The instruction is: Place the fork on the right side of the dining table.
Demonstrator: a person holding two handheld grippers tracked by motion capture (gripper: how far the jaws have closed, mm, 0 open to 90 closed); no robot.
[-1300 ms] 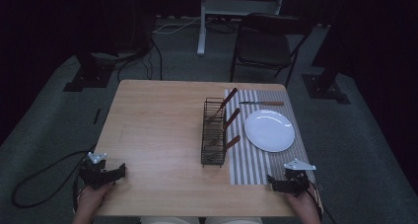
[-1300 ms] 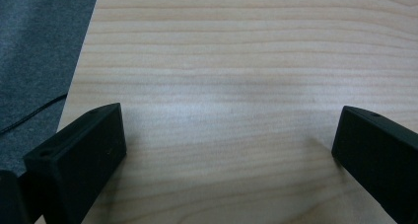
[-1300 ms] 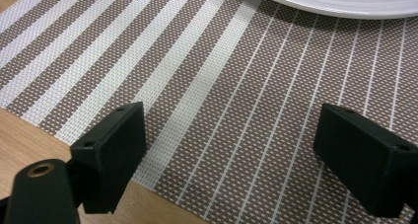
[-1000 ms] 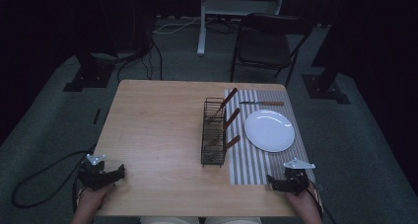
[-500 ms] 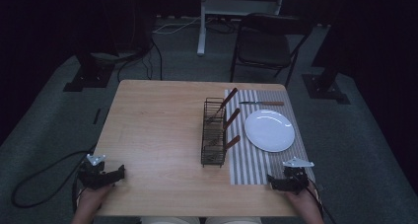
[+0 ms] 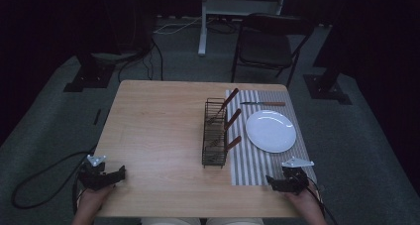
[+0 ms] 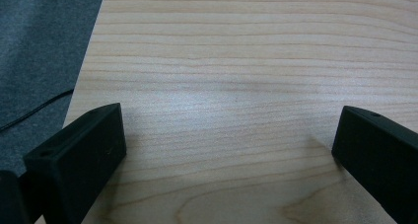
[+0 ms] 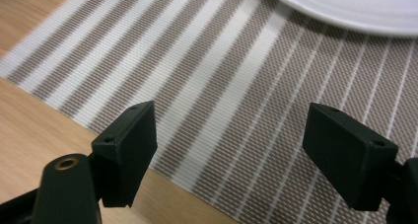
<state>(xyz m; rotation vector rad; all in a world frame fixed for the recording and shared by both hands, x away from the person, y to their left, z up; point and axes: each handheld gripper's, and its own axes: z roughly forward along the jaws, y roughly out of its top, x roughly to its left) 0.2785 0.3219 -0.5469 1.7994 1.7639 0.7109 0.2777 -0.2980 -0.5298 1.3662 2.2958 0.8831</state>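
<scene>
Your left gripper (image 6: 120, 174) sits at the lower left of the high view, jaws wide apart over bare table (image 6: 158, 126). Your right gripper (image 6: 270, 181), lower right, has just been closing a little, yet its jaws stand apart over the striped mat (image 8: 236, 86), holding nothing.

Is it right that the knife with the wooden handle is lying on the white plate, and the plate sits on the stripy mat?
Not quite. The high view shows the knife lying on the stripy mat beyond the white plate, apart from it. The plate does sit on the mat.
</scene>
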